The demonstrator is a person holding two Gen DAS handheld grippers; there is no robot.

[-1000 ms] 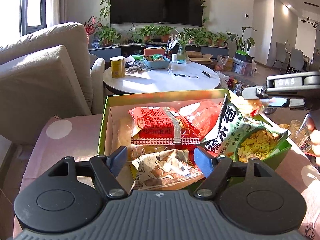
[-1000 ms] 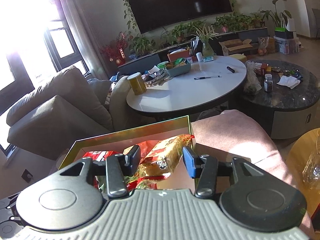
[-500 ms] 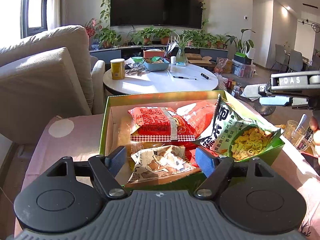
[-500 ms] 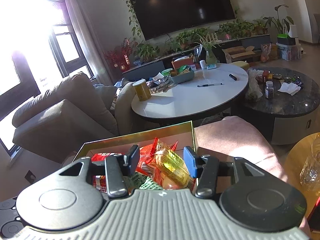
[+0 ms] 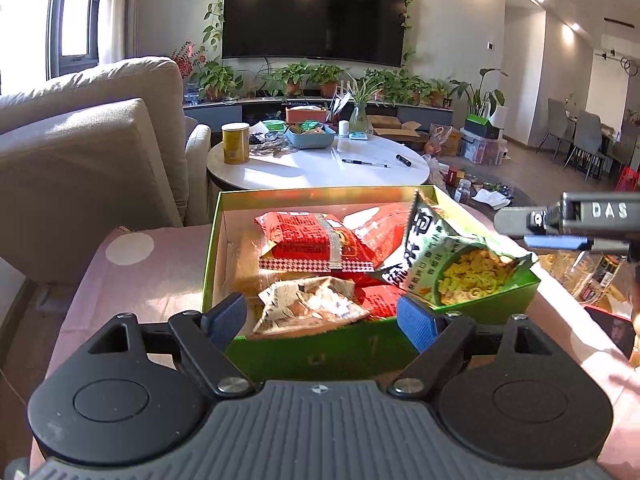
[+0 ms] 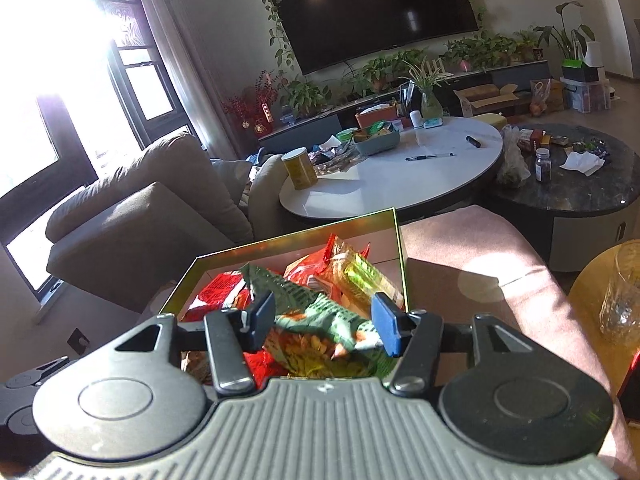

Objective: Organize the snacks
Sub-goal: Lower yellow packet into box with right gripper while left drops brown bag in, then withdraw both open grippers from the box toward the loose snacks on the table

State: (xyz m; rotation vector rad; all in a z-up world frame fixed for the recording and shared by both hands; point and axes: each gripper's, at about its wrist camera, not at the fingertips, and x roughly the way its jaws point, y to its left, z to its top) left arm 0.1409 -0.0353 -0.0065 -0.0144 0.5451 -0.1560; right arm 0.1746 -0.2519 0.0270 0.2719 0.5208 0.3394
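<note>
left wrist: close, facing box front | right wrist: perhaps right side | shared: box, round table

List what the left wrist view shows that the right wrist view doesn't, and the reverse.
Left wrist only: the right gripper seen from the side past the box's right edge, a beige newsprint-patterned packet, and dining chairs. Right wrist only: the dark round side table with a small jar, and a yellow-green packet. Both: the green box, the green snack bag, the white round table, the television.
</note>
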